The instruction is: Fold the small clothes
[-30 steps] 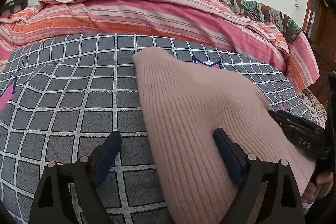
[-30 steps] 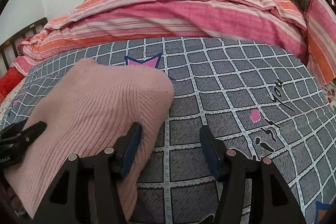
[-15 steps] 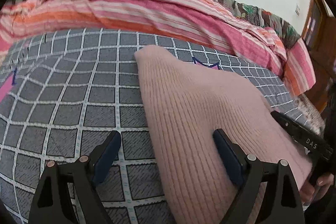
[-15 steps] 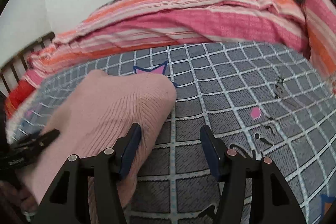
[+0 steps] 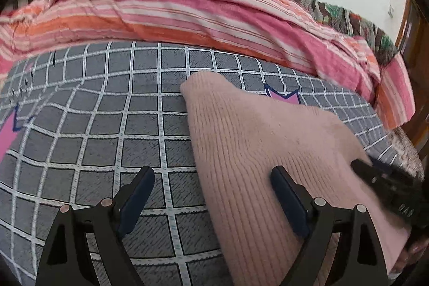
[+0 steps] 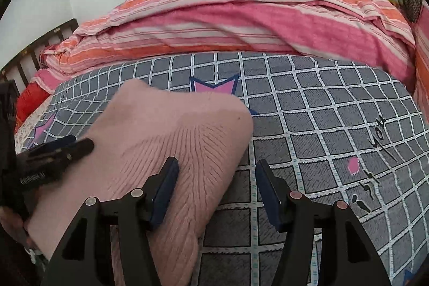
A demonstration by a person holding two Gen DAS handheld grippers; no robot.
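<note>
Your pale pink ribbed knit garment [image 5: 257,152] is soft and floppy; both the left hand-held gripper [image 5: 211,195] and right hand-held gripper [image 6: 215,192] gape wide, so pinch its near corners.

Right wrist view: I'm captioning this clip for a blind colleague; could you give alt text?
A pink ribbed knit garment lies on a grey grid-patterned bedsheet, with the open right claw straddling its right edge. The left claw reaches in from the left, and a striped pink-orange quilt is heaped behind.
</note>
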